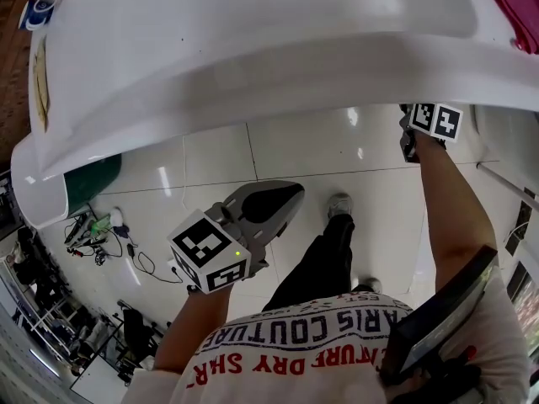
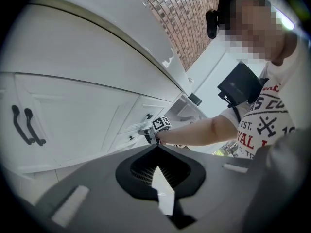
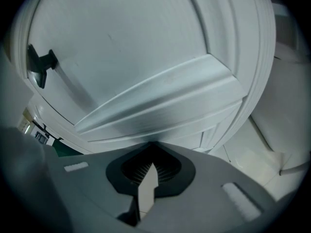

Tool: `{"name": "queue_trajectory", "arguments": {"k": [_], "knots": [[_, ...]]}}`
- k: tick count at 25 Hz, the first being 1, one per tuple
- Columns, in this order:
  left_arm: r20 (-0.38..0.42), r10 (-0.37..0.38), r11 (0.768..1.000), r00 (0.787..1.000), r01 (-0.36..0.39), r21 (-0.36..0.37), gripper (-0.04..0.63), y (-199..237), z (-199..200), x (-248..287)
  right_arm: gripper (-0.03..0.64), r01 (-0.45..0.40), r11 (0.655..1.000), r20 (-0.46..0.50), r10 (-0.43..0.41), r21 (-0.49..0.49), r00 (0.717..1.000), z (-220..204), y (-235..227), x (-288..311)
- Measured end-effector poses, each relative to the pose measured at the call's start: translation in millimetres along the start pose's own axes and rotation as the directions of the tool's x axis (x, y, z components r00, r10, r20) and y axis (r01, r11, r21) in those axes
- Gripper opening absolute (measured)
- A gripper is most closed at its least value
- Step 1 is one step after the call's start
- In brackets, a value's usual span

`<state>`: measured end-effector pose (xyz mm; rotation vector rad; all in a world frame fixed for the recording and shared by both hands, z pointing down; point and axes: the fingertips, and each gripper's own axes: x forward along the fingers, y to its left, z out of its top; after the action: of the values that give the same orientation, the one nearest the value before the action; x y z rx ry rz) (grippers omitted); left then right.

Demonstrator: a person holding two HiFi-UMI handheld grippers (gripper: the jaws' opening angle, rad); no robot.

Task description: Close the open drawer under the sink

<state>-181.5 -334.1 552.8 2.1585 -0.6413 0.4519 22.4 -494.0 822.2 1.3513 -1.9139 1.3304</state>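
Note:
The white drawer front (image 3: 146, 81) fills the right gripper view, with its raised moulding (image 3: 160, 101) just ahead of the jaws and a black knob (image 3: 39, 62) at the upper left. My right gripper (image 3: 154, 144) is shut and empty, its tips at the moulding. In the left gripper view the right gripper (image 2: 149, 132) reaches the drawer stack (image 2: 133, 123) below the sink counter. In the head view, the counter hides most of the right gripper (image 1: 410, 139) and the drawers. My left gripper (image 1: 290, 196) hangs shut and empty over the floor, away from the cabinet.
The white sink counter (image 1: 253, 49) overhangs the cabinet. Left of the drawers stand cabinet doors with two black handles (image 2: 26, 126). The person's leg and shoe (image 1: 339, 204) stand on the tiled floor. Cables and clutter (image 1: 101, 234) lie at the left.

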Motion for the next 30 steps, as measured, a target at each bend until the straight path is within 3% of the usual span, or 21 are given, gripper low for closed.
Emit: {"name": "queue_trajectory", "arguments": {"k": [5,9,14,18,23,30], "knots": [[-0.008,-0.006,1.000,1.000,0.006,-0.008,-0.015,-4.3,-1.5,0.1,0.006,-0.006,1.000,-0.069,0.005,-0.016,0.998,-11.9,8.1,-5.7],[0.006,-0.012,1.000,1.000,0.012,0.012,-0.015,-18.4,3.3,0.0,0.006,-0.147,0.986,-0.062,0.143,-0.075,0.988,-24.0,47.8,-33.5],[0.042,-0.011,0.999,0.999,0.010,0.034,-0.016,-37.4,9.3,-4.3,0.008,-0.367,0.908,-0.084,0.358,-0.201,0.930,-49.7,133.7,-121.8],[0.071,-0.021,0.999,0.997,0.018,0.049,-0.015,-60.4,7.6,-10.9,0.008,-0.473,0.831,-0.075,0.473,-0.294,0.878,-55.5,202.9,-209.7],[0.086,-0.027,0.996,0.996,0.020,0.086,-0.015,-98.1,-5.4,-19.7,0.008,-0.520,0.748,-0.075,0.541,-0.411,0.838,-71.6,247.3,-287.8],[0.130,-0.005,0.985,0.992,-0.018,0.170,-0.015,-171.8,-22.6,-32.8,0.008,-0.536,0.709,-0.052,0.581,-0.458,0.813,-94.5,247.6,-365.7]]}}
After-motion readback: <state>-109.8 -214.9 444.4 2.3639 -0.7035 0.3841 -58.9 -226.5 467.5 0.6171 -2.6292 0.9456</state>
